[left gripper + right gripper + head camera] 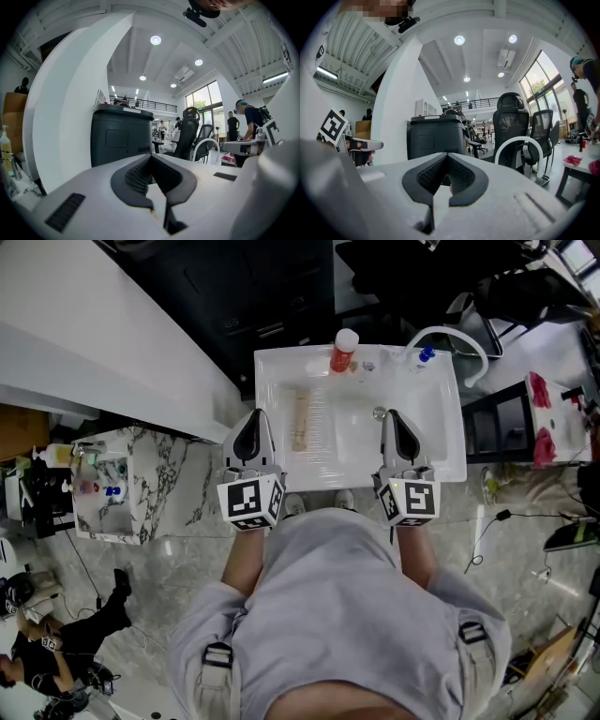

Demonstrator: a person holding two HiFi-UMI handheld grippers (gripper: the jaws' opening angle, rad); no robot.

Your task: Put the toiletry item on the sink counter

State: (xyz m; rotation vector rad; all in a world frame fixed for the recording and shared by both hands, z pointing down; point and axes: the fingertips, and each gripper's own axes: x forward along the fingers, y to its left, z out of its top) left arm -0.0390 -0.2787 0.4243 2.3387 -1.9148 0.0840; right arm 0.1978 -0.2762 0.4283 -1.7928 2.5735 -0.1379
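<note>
- White rectangular sink counter (448, 454) is being seen from above, with a sunken basin in its middle and a white arched faucet (457, 341) at its far right corner.
- An orange-red toiletry bottle with a white cap (343, 351) is standing upright on the counter's far rim, well apart from both grippers.
- A pale beige flat oblong item (301, 420) is lying on the counter's left part, between the bottle and the left gripper; what it is cannot be told.
- The left gripper (254, 423) is being held over the counter's near left edge, its jaws being pressed together with nothing between them.
- The right gripper (395, 423) is being held over the near right part, level with the other, its jaws likewise being pressed together on nothing.
- A dark grey boxy cabinet (121, 136) is being shown beyond the closed jaws in both gripper views.
</note>
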